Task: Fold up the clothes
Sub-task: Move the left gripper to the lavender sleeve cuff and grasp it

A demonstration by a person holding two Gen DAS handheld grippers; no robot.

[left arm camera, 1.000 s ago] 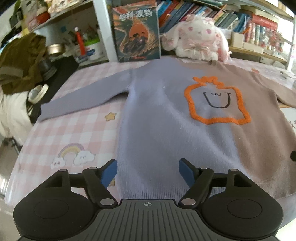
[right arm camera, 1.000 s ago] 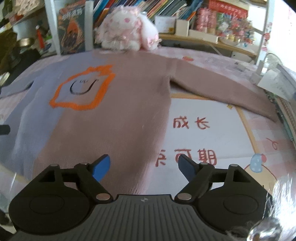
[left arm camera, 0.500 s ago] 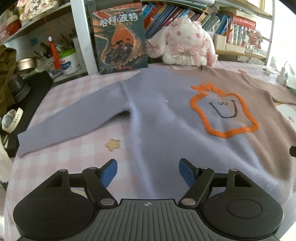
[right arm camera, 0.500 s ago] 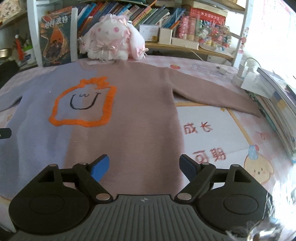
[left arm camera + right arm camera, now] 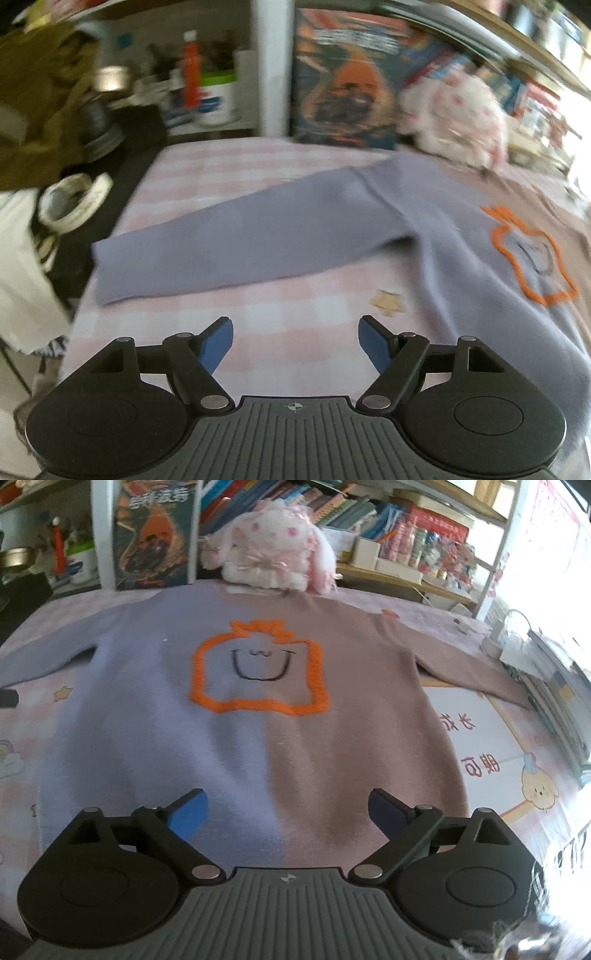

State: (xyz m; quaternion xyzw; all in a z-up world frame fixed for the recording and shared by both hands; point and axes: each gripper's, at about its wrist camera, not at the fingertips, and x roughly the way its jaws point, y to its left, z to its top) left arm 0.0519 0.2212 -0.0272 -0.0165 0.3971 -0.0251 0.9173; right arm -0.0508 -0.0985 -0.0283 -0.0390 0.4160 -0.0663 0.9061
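A two-tone sweater (image 5: 258, 738), lilac on one half and dusty pink on the other, lies flat on the table with an orange outlined face on its chest. Its lilac sleeve (image 5: 240, 240) stretches out to the left in the left wrist view. My left gripper (image 5: 295, 336) is open above the pink checked cloth, just short of that sleeve and left of the body. My right gripper (image 5: 286, 808) is open over the sweater's lower hem, near the line where the two colours meet. The pink sleeve (image 5: 469, 668) runs off to the right.
A plush rabbit (image 5: 273, 554) and an upright book (image 5: 155, 535) stand behind the collar, with shelves of books beyond. A roll of tape (image 5: 74, 199) and dark items sit at the table's left edge. Stacked books (image 5: 554, 686) line the right edge.
My left gripper has swung left, off the sweater's body and toward the lilac sleeve. My right gripper has shifted left to the middle of the hem. Both stay open.
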